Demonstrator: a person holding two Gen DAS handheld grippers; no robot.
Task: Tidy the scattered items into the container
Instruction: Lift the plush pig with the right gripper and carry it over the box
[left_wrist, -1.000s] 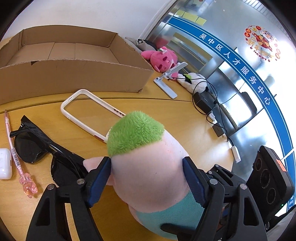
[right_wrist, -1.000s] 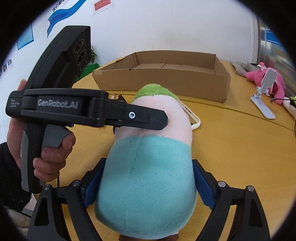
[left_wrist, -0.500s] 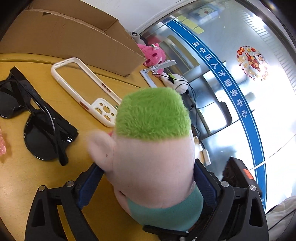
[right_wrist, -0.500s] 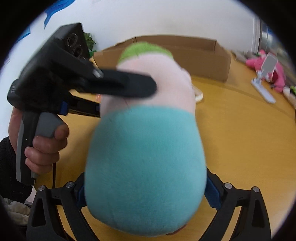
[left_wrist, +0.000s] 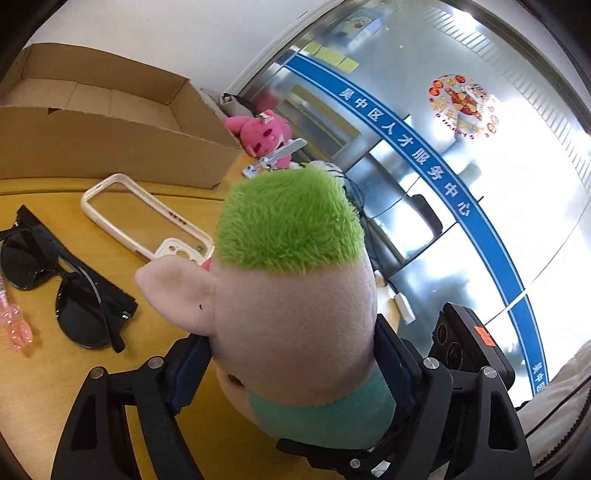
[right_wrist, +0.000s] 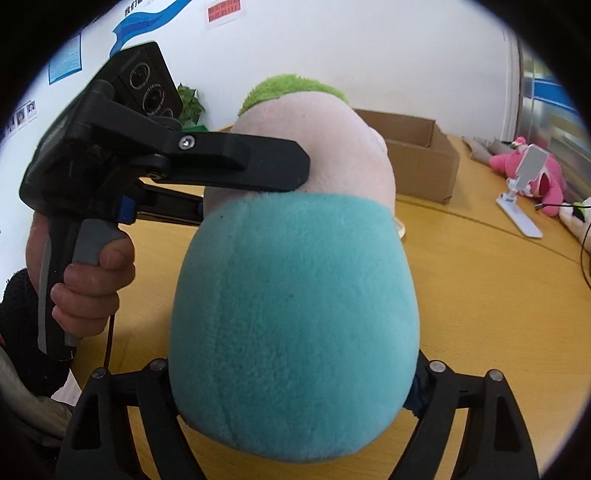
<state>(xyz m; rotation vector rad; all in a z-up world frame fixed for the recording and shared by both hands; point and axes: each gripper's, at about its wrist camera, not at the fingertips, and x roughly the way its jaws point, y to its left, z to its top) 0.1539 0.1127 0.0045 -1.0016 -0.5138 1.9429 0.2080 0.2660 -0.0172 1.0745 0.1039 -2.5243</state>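
A plush doll (left_wrist: 291, 295) with green hair, a pink head and a teal body (right_wrist: 295, 325) is held by both grippers above the table. My left gripper (left_wrist: 291, 365) is shut on its pink head. My right gripper (right_wrist: 295, 384) is shut on its teal body. The left gripper also shows in the right wrist view (right_wrist: 236, 166), pressing the doll's head from the left. The open cardboard box (left_wrist: 110, 136) stands at the back of the table and looks empty; in the right wrist view (right_wrist: 417, 158) the doll hides most of it.
On the yellow wooden table (left_wrist: 44, 376) lie black sunglasses (left_wrist: 66, 291), a white phone case (left_wrist: 147, 221) and a pink pen (left_wrist: 14, 325). A pink plush (left_wrist: 266, 133), a white phone stand (right_wrist: 517, 192) and cables sit at the far right.
Both grippers have lifted the doll off the table and tilted it up. It now sits higher and closer to both cameras, and the box interior shows again in the left wrist view.
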